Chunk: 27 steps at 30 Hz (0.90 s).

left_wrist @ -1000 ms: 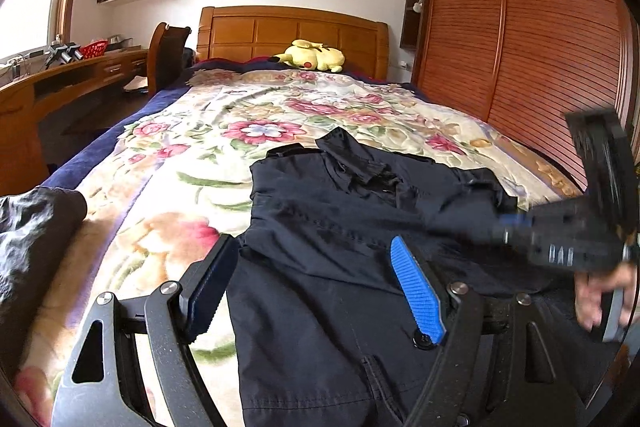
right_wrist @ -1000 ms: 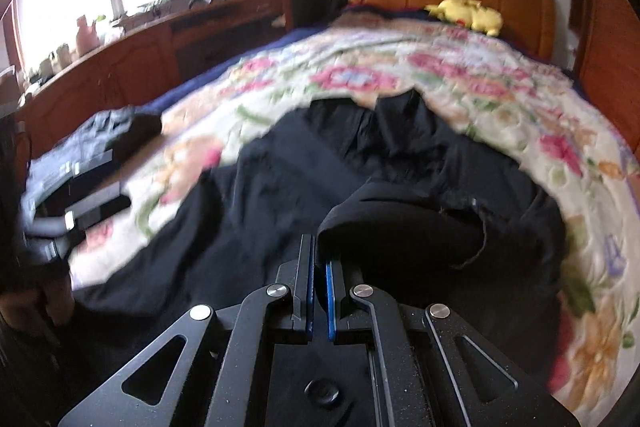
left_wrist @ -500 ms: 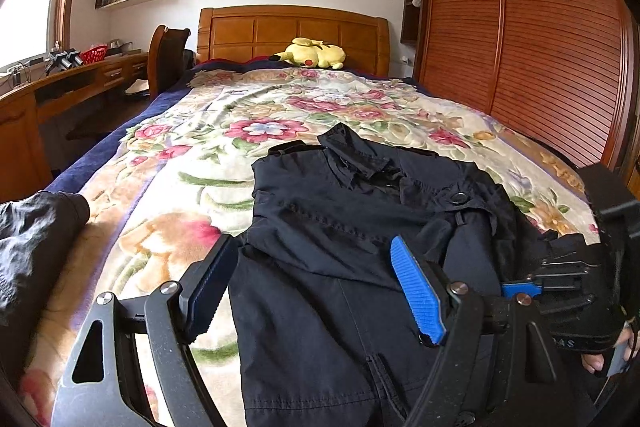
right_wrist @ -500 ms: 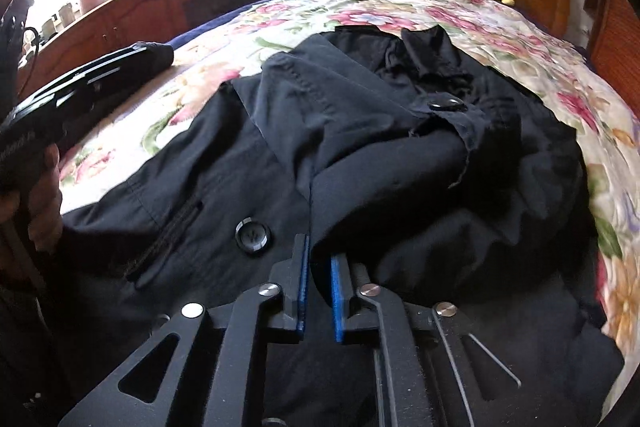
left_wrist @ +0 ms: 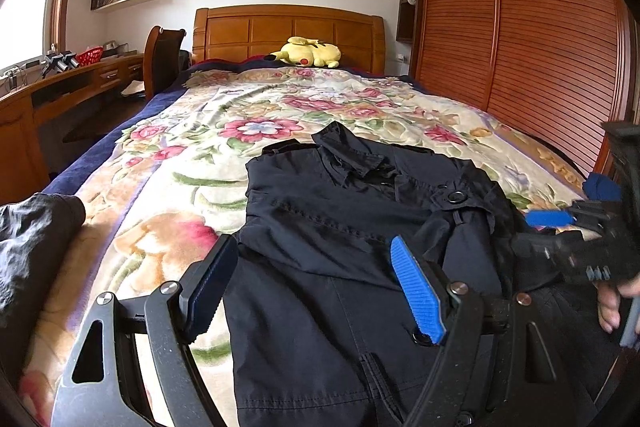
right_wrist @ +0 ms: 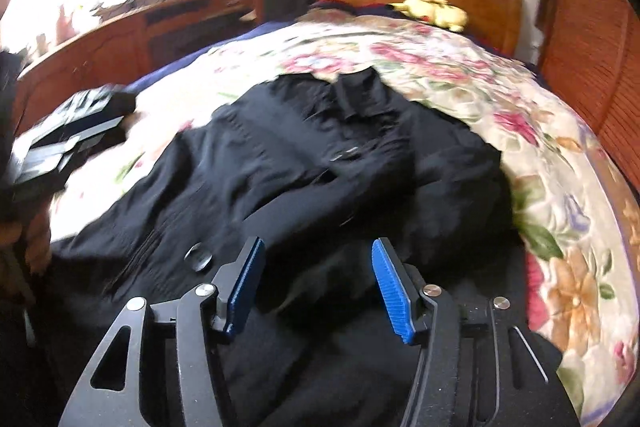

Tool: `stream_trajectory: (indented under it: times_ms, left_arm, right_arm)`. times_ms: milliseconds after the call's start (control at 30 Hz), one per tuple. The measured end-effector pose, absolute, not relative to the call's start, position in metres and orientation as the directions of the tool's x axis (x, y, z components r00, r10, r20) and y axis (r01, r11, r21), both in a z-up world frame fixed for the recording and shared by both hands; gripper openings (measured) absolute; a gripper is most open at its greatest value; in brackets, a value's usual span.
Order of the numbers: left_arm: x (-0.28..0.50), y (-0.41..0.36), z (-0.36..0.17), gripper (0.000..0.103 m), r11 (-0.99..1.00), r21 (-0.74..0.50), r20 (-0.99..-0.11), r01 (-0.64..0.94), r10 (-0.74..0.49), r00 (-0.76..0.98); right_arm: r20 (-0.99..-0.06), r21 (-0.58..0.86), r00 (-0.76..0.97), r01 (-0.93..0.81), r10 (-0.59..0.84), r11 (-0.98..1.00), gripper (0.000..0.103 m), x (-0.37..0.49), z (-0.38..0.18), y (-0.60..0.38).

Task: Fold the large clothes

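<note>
A large dark navy coat [left_wrist: 344,227] lies spread on the bed with its collar toward the headboard. One sleeve is folded across its front [right_wrist: 320,203]. My left gripper [left_wrist: 316,279] is open and empty, just above the coat's left side. My right gripper [right_wrist: 316,279] is open and empty, just above the folded sleeve end. The right gripper also shows at the right edge of the left wrist view [left_wrist: 560,223], and the left gripper at the left edge of the right wrist view [right_wrist: 60,147].
The floral bedspread [left_wrist: 256,115] covers the bed. A yellow plush toy [left_wrist: 308,53] lies by the wooden headboard [left_wrist: 288,31]. Another dark garment [left_wrist: 32,247] lies at the bed's left edge. A desk and chair [left_wrist: 160,59] stand left, a slatted wardrobe [left_wrist: 520,47] right.
My right gripper was shut on the sleeve, carried it across the coat, then opened and let it go. It has drawn back to the right. The left gripper stayed open and still.
</note>
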State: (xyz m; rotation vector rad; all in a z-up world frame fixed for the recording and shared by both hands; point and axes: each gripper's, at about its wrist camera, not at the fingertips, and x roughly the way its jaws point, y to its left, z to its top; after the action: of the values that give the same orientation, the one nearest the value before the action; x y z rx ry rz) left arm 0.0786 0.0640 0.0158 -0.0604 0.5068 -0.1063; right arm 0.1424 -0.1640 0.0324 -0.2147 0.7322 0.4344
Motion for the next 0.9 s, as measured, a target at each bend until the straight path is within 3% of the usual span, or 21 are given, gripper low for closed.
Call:
stream_trajectory:
  times_ms: [467, 500, 533, 600, 900]
  left_arm:
    - [0.079, 0.064, 0.015, 0.080, 0.993, -0.073, -0.485, 0.093, -0.117, 0.866]
    - [0.079, 0.065, 0.015, 0.080, 0.993, -0.073, -0.485, 0.094, -0.118, 0.867]
    - [0.078, 0.065, 0.015, 0.080, 0.993, -0.074, -0.486, 0.095, -0.119, 0.866]
    - [0.078, 0.065, 0.015, 0.080, 0.993, -0.074, -0.488, 0.097, -0.121, 0.865]
    - [0.064, 0.076, 0.019, 0.080, 0.995, -0.046, -0.493, 0.083, -0.095, 0.865]
  right_arm:
    - [-0.767, 0.064, 0.561, -0.416, 0.311, 0.907, 0.060, 0.237, -0.010, -0.149]
    - [-0.771, 0.068, 0.552, -0.426, 0.318, 0.902, 0.053, 0.241, -0.012, -0.147]
    - [-0.770, 0.068, 0.546, -0.444, 0.330, 0.894, 0.025, 0.243, -0.012, -0.143]
    - [-0.758, 0.072, 0.559, -0.440, 0.336, 0.895, 0.011, 0.248, -0.009, -0.141]
    - [-0.642, 0.063, 0.603, -0.574, 0.474, 0.816, 0.008, 0.227, 0.036, -0.094]
